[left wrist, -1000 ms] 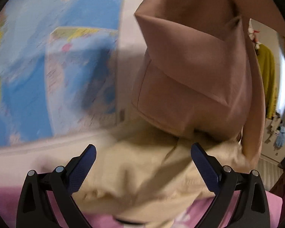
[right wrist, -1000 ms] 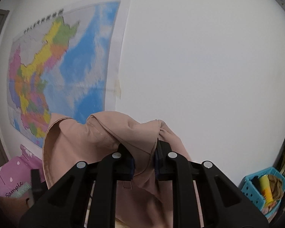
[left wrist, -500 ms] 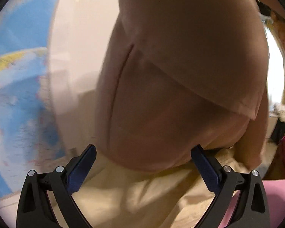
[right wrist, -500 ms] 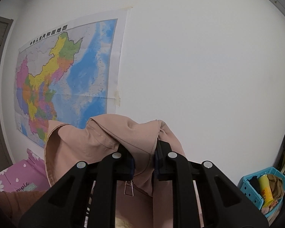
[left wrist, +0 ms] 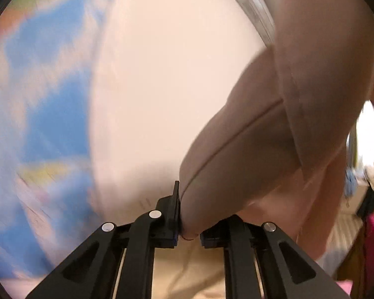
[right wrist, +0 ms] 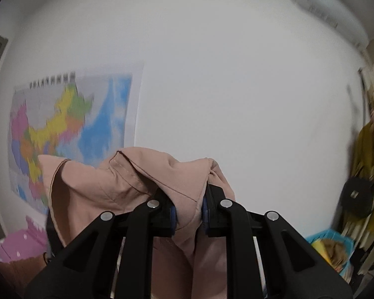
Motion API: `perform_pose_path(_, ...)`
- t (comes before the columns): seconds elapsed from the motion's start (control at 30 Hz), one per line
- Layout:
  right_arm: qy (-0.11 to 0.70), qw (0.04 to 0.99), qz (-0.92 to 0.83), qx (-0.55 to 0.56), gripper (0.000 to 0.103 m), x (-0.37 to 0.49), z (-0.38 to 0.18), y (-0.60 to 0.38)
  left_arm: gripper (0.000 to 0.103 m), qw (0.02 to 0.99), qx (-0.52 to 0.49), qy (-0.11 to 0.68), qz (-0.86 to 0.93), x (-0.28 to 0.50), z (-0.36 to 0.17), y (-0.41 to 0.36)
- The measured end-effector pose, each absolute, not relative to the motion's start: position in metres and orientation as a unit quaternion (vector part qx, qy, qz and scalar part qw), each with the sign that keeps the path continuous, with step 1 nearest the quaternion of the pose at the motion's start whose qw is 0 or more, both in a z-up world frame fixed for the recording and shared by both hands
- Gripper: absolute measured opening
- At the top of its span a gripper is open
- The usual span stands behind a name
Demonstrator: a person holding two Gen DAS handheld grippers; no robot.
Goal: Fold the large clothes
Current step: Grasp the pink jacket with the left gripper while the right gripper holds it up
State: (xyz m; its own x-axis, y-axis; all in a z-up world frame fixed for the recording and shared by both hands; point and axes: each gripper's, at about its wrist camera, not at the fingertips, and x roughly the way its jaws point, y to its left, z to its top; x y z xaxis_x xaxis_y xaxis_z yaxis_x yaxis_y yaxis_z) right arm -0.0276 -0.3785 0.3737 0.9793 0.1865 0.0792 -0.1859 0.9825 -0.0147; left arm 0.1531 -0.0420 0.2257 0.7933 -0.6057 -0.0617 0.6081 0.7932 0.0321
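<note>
The left gripper (left wrist: 189, 231) is closing on an edge of the pink garment (left wrist: 299, 124), which fills the frame's right. The right gripper (right wrist: 188, 214) pinches a bunched fold at lower centre — map (right wrist: 62, 129) at left.

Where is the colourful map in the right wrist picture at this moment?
The map hangs on the white wall at the left of the right wrist view, just behind and above the pink garment.
</note>
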Motion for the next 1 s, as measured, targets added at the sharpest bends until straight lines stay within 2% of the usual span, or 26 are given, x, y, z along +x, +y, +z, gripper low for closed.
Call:
perform_pose_path(0.17,-0.071,0.991,0.109,-0.002,0.015,-0.094,0.399,-0.380,0.014,0.962,0.010,-0.033,-0.272,0.079,0.304,0.013)
perform_pose_path(0.33,-0.065,0.983,0.171,0.030,0.015,-0.128,0.389,-0.370,0.017,0.974,0.043,-0.061,-0.212,-0.011,0.343,0.068)
perform_pose_path(0.67,-0.027,0.934,0.351,0.069,0.015,-0.154,0.352,-0.303,0.017,0.991,0.122,-0.025,-0.055,-0.162,0.334,0.143)
perform_pose_path(0.8,0.009,0.921,0.383,0.071,0.015,-0.135,0.334,-0.258,0.017,0.991,0.136,-0.006,0.010,-0.187,0.321,0.163)
perform_pose_path(0.87,0.048,0.912,0.397,0.091,0.016,-0.101,0.317,-0.236,0.017,0.989,0.142,0.027,0.033,-0.175,0.306,0.174)
perform_pose_path(1.0,0.154,0.895,0.407,0.093,0.016,-0.019,0.265,-0.173,0.017,0.981,0.111,0.149,0.057,-0.101,0.252,0.211)
